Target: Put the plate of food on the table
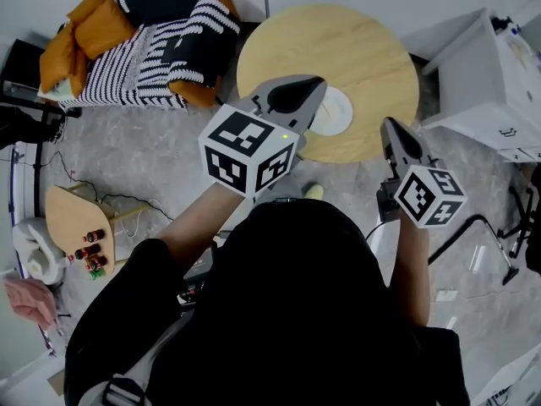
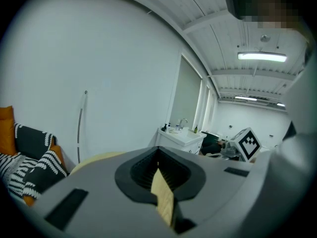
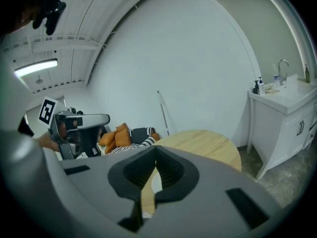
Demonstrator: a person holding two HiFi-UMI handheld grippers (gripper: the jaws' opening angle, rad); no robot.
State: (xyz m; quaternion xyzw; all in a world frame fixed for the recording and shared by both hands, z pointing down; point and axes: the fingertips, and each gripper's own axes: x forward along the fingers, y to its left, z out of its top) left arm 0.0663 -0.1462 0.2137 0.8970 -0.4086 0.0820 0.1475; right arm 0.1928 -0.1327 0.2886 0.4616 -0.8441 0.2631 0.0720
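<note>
Jaws on the left gripper [image 2: 158, 153] stand together at the tips with nothing between them; only a sliver of pale wood shows through the slot behind the pads. Those of the right gripper [image 3: 156, 151] are likewise closed and empty, and through their slot a strip of the table and a bit of white are visible.

From the head view, the white plate [image 1: 336, 118] lies on the round wooden table [image 1: 372, 57], close to the edge nearest the person. The left gripper's nose hangs over that same edge and covers the plate's left side, so what lies on the plate cannot be made out. Whether the gripper touches the plate cannot be told either. The right gripper is apart from the plate, just off the table's near right rim and above the grey floor [image 1: 152, 155]. Each gripper carries its marker cube [image 1: 247, 150] (black squares on white) towards the person's dark-clad body.

Beyond the table to the left is a sofa [image 1: 127, 79] with a black-and-white striped cover and orange cushions [image 1: 95, 25]. A white washstand [image 3: 285, 108] with a tap stands to the table's right. A small wooden side table [image 1: 66, 214] holding little bottles [image 1: 91, 252] sits at the left.
</note>
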